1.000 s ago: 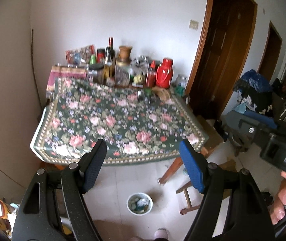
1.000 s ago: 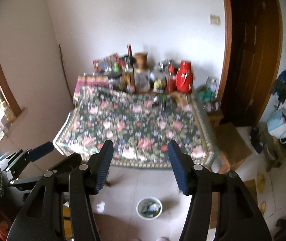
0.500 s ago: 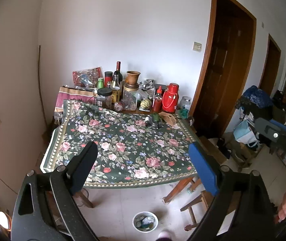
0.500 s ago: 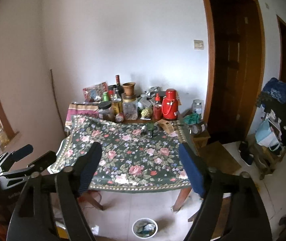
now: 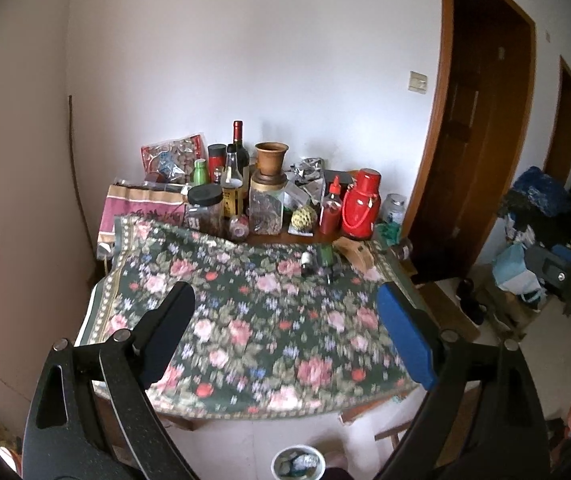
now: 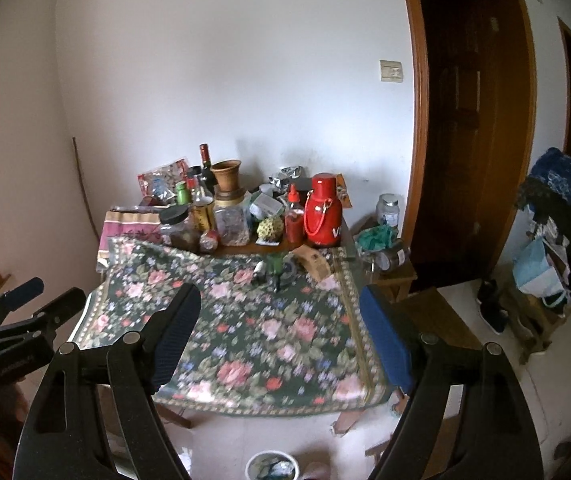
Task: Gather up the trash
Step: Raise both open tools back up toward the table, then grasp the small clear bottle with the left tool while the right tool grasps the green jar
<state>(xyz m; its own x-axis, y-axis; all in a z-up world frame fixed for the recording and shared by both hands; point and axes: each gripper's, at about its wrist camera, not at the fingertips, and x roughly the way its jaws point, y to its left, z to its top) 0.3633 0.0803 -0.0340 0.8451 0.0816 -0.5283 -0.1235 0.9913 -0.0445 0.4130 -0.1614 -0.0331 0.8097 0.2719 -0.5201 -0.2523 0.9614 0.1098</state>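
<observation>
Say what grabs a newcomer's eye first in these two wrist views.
The floral tablecloth fills the middle, draped over a table against the white wall. Behind it along the wall stands a crowd of jars and bottles, the red thermos brightest at the right end. Both the left gripper and right gripper frame it, open and empty.

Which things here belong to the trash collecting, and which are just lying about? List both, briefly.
Belongs to the job:
- white bin on the floor, scraps inside
- small litter at the far end of the floral cloth
- left gripper and right gripper, both open and empty

Likely just lying about:
- red thermos
- wine bottle
- clay pot
- black-lidded jar
</observation>
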